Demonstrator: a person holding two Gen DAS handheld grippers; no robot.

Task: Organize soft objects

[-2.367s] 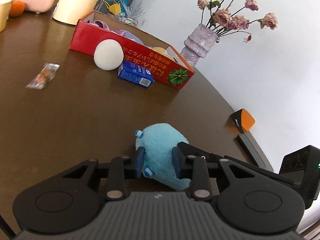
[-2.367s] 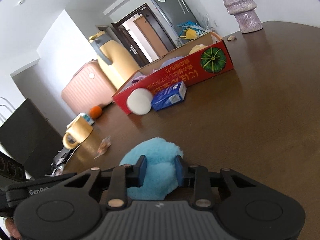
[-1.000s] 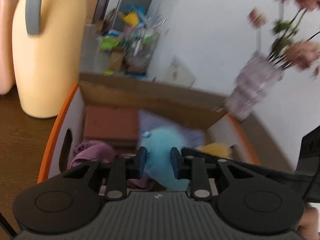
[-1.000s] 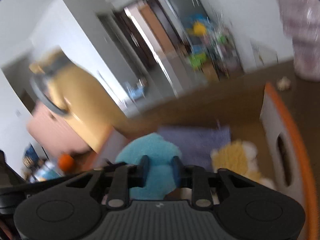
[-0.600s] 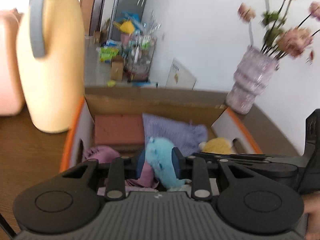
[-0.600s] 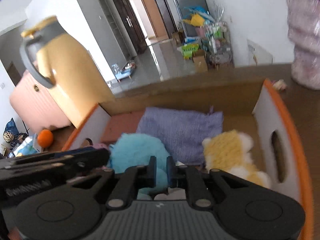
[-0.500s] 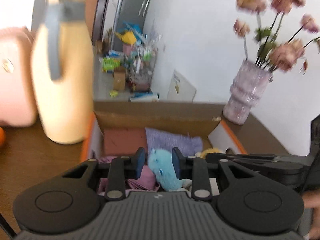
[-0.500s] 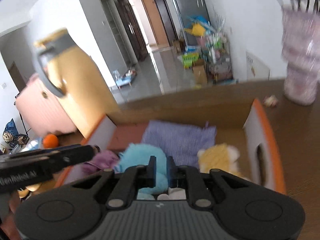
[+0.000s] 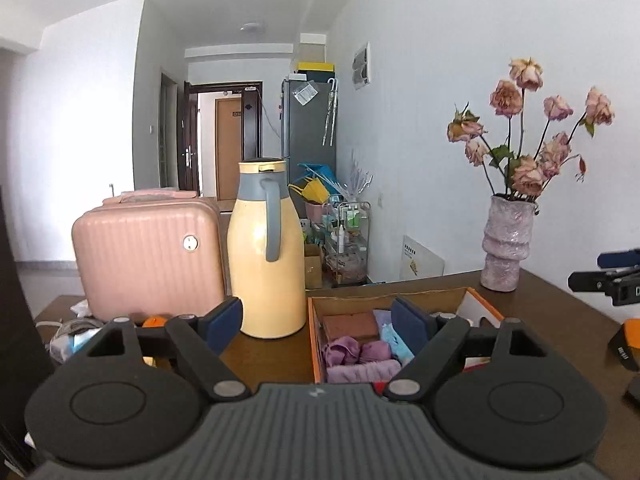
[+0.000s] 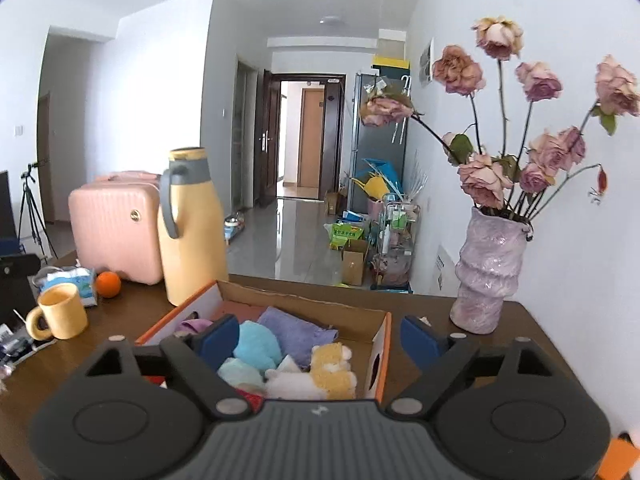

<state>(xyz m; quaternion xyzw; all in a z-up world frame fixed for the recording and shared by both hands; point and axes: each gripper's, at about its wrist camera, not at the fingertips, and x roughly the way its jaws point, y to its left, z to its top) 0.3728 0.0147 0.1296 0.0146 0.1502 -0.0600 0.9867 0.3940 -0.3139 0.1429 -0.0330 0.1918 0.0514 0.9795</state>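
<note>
- Left tool (image 9: 318, 322): jaws opening, nothing between them.
- Right tool (image 10: 319, 338): jaws opening, nothing gripped.
- Blue plush (image 10: 256, 346) lies in box (image 10: 382, 344) below right tool.

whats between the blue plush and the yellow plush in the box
In the right wrist view a purple cloth and a small white soft piece lie between the blue plush and the yellow plush in the box.

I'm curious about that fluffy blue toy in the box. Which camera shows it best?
The right wrist view: the blue plush toy lies in plain sight in the cardboard box. In the left wrist view only a sliver shows.
</note>
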